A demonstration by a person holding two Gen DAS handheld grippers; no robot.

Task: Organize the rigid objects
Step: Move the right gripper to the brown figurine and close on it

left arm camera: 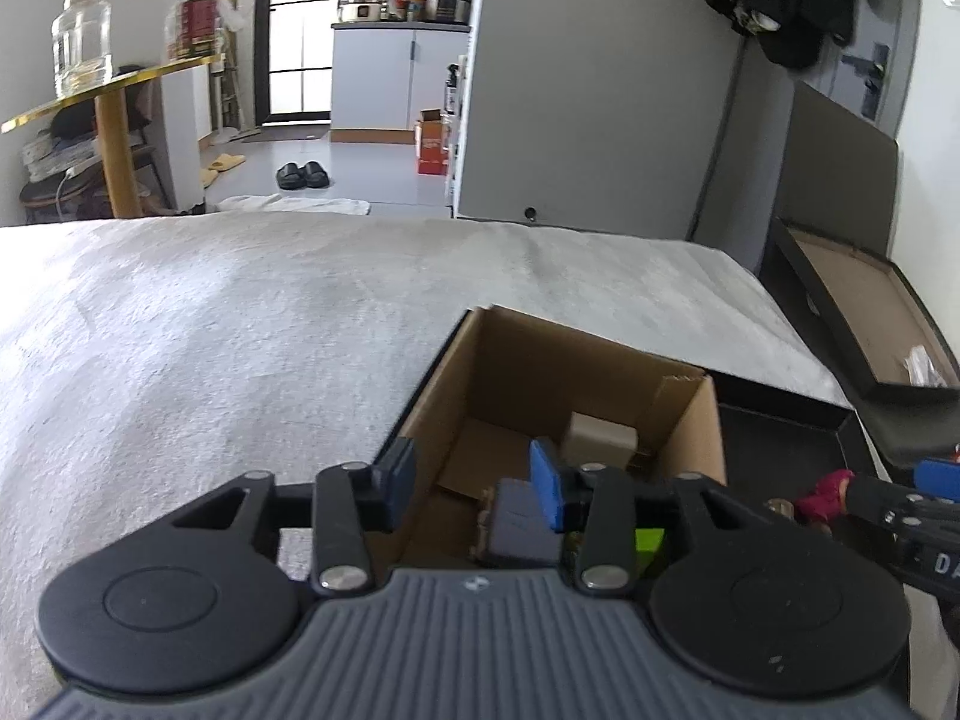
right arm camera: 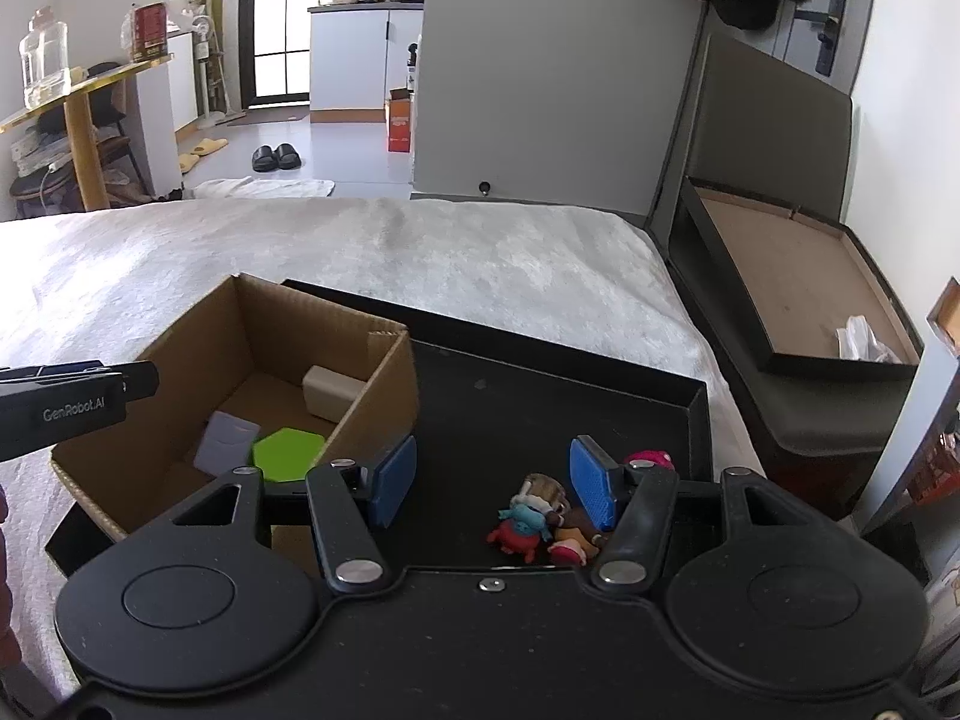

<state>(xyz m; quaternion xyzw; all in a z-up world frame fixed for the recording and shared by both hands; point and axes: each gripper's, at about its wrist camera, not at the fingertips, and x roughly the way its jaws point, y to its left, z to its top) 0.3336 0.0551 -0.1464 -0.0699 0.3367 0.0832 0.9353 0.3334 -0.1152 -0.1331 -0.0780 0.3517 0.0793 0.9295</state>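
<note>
A brown cardboard box (right arm camera: 384,384) stands on the bed. Inside lie a white block (right arm camera: 330,391), a grey-lilac flat block (right arm camera: 225,441) and a green hexagon (right arm camera: 288,453). Beside it a black tray (right arm camera: 699,420) holds several small toy figures (right arm camera: 540,519). My left gripper (left arm camera: 474,486) is open and empty over the box (left arm camera: 702,420), above the grey block (left arm camera: 516,531). My right gripper (right arm camera: 492,483) is open and empty, low over the tray, with the figures next to its right finger (right arm camera: 594,489).
A white fuzzy blanket (right arm camera: 420,252) covers the bed. A dark bench with an open shallow box (right arm camera: 798,276) stands to the right. A grey wall, kitchen doorway, slippers and a gold-topped side table (left arm camera: 108,90) lie beyond.
</note>
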